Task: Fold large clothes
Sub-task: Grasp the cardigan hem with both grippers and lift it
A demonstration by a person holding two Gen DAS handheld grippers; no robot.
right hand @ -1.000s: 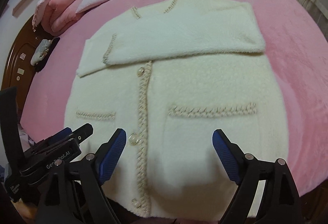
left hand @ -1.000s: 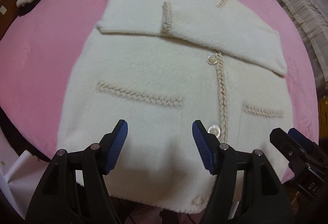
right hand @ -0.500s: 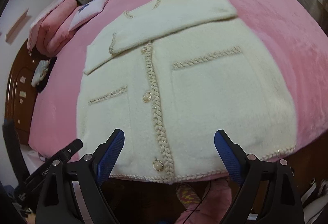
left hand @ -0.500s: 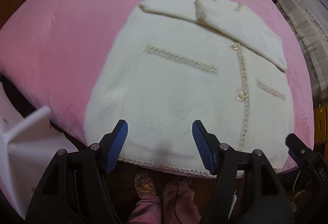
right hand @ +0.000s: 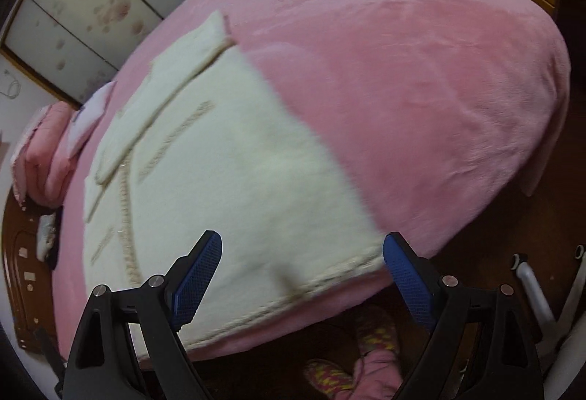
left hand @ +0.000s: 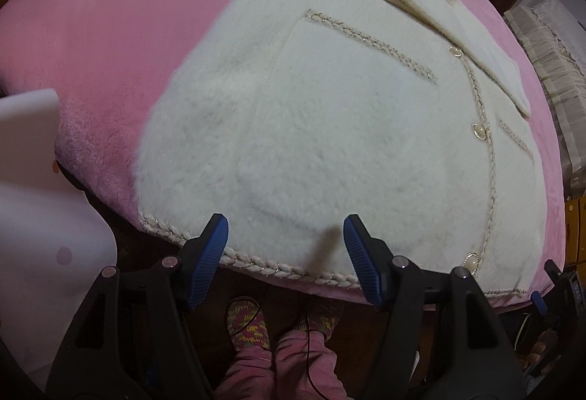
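Observation:
A cream fluffy cardigan [left hand: 329, 129] with braided trim and pearl buttons lies flat on the pink bed [left hand: 110, 34], both sleeves folded across its chest. It also shows in the right wrist view [right hand: 227, 187]. My left gripper [left hand: 285, 253] is open and empty, just above the braided hem at the cardigan's left half. My right gripper [right hand: 302, 275] is open and empty, at the hem near the cardigan's right corner. The tip of the right gripper shows in the left wrist view [left hand: 560, 286].
The bed's near edge runs just under the hem. The person's feet in patterned socks [left hand: 249, 323] stand on the dark floor below. A white object [left hand: 33, 180] is at the left. Pink pillows [right hand: 47, 151] lie at the bed's head. A white stand [right hand: 538, 294] is at the right.
Both grippers have pulled back and dropped toward the cardigan's hem at the bed's near edge, the left toward the left side and the right toward the right corner. Both stay open.

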